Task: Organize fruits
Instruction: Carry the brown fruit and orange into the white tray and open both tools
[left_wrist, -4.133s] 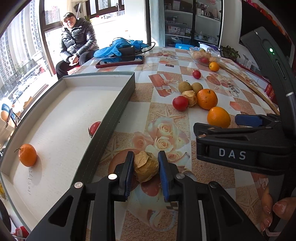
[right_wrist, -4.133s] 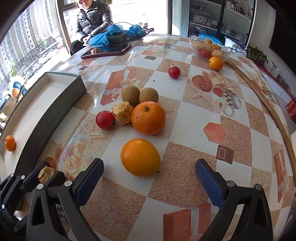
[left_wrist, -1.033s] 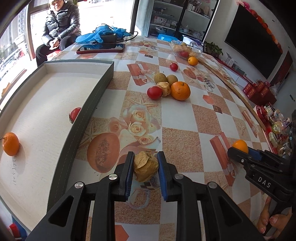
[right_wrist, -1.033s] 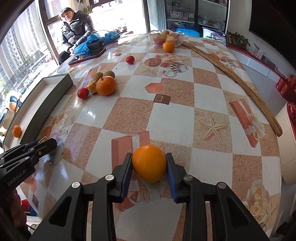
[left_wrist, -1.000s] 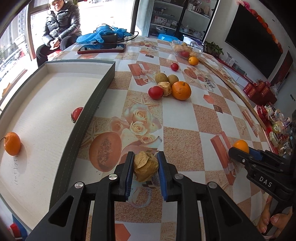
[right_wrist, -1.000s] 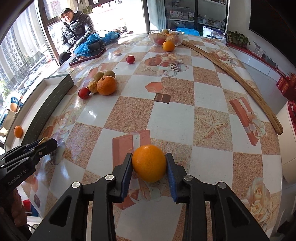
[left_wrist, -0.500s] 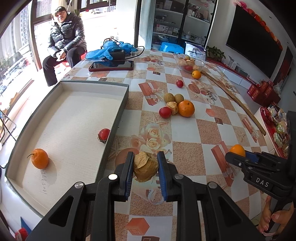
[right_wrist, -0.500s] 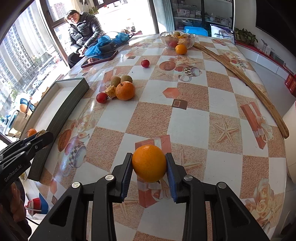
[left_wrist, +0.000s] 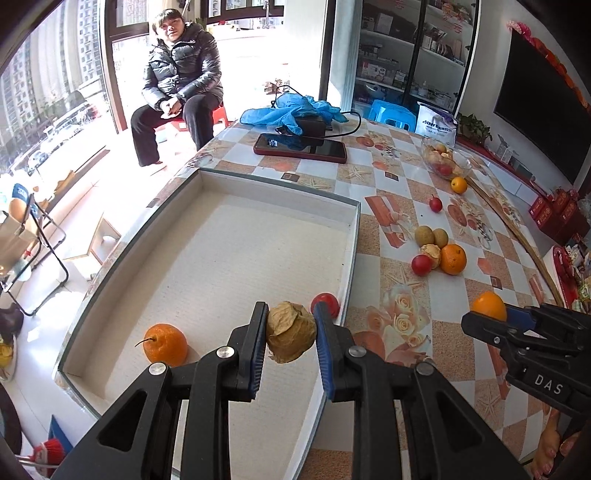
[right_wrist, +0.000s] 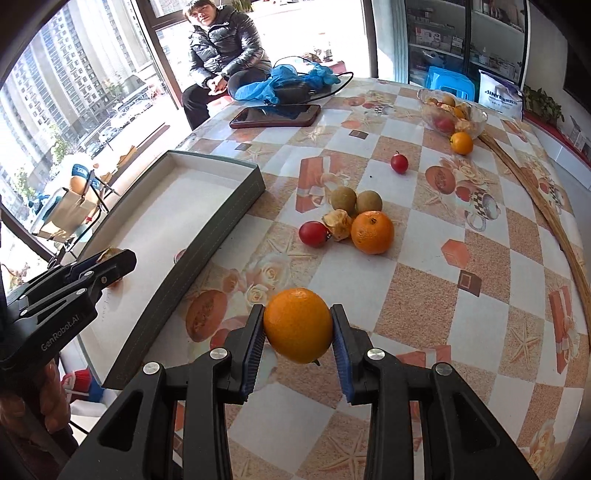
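My left gripper (left_wrist: 291, 334) is shut on a papery husked fruit (left_wrist: 290, 330) and holds it above the near end of the grey tray (left_wrist: 236, 266). The tray holds a small orange (left_wrist: 165, 343) and a red fruit (left_wrist: 325, 303). My right gripper (right_wrist: 297, 336) is shut on an orange (right_wrist: 297, 325), held above the table to the right of the tray (right_wrist: 221, 214). In the left wrist view the right gripper (left_wrist: 491, 314) shows at the right with the orange (left_wrist: 488, 305). In the right wrist view the left gripper (right_wrist: 110, 266) shows at the left.
A cluster lies mid-table: a red fruit (right_wrist: 314, 233), a husked fruit (right_wrist: 338, 224), an orange (right_wrist: 372, 232) and two brown-green fruits (right_wrist: 342, 198). Farther back are a small red fruit (right_wrist: 399, 163), an orange (right_wrist: 461, 143), a glass bowl (right_wrist: 452, 114) and a phone (right_wrist: 275, 115). A person (left_wrist: 177, 81) sits beyond.
My left gripper has moved left with the husked fruit, from over the table to over the tray. My right gripper has carried the orange left, toward the tray.
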